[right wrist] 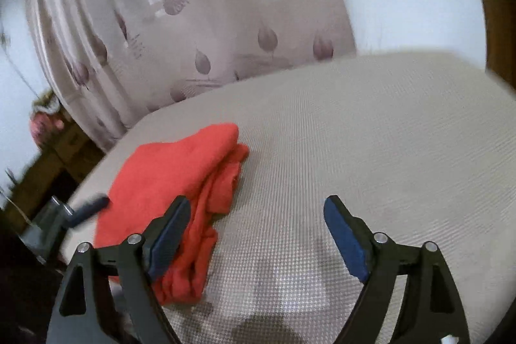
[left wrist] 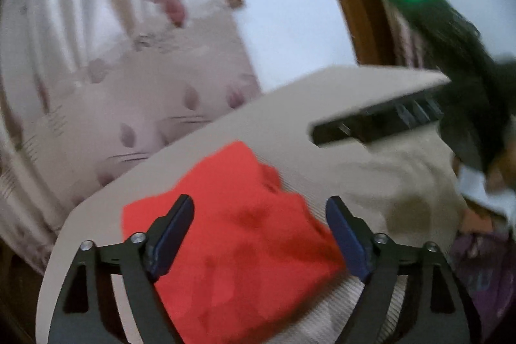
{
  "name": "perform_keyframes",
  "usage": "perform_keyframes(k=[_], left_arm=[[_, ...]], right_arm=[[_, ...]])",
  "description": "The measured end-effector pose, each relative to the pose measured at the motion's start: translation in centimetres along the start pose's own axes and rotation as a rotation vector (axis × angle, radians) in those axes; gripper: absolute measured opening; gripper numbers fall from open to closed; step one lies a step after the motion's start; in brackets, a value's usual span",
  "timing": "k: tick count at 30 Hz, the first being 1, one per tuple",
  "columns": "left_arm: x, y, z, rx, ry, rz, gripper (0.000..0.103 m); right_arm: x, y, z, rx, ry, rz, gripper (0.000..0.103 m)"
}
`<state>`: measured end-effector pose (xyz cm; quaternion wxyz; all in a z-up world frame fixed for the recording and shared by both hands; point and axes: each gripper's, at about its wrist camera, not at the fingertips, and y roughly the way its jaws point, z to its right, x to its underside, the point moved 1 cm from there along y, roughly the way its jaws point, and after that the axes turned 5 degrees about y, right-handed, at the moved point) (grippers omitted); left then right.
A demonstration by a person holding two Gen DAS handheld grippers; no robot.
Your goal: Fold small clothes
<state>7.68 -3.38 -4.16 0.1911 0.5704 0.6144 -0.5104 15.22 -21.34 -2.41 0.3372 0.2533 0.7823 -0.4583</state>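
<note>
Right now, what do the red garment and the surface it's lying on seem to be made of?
Red garment: soft matte fabric, probably a knit or fleece; it bunches into thick rounded folds with no sheen.
Surface: beige woven or textured cloth cover, judging by its fine grid-like weave; what lies beneath is hidden.

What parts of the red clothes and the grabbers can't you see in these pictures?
- Red garment, left wrist view: near edge cut off by the frame's bottom; motion blur hides its folds.
- Red garment, right wrist view: lower left corner hidden behind the right gripper.
- Right gripper, left wrist view: blurred; fingers unclear.
- Left gripper, right wrist view: one fingertip shows, blurred.
</note>
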Motion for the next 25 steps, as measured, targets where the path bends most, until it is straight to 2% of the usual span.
perform_keyframes(k=[2, 10, 12, 14, 21, 25], left_arm=[[-0.4, -0.2, -1.3, -0.033, -0.054, 0.001, 0.093], [-1.1, -0.5, -4.6, -0.113, -0.207, -0.027, 0.097], [-1.0, -0.7, -5.4, -0.081, -0.263, -0.015, 0.103], [-1.0, -0.9, -6.2, -0.047, -0.318, -0.012, 0.103], [-1.1, -1.0, -7.4, -0.104, -0.385, -0.016, 0.103], [-0.9, -0.6, -8.0, -0.110, -0.411, -0.035, 0.103]], right_arm=[[0.1, -0.9, -1.2, 0.043, -0.043, 0.040, 0.089], [0.4, -3.3, -4.1, 0.182, -0.147, 0.155, 0.095], [0.7, -3.6, -4.4, 0.183, -0.144, 0.162, 0.095], [0.9, -3.5, -4.5, 0.184, -0.137, 0.160, 0.096], [1.0, -2.8, -5.3, 0.183, -0.161, 0.141, 0.097], [1.3, -2.7, -5.5, 0.172, -0.173, 0.127, 0.098]])
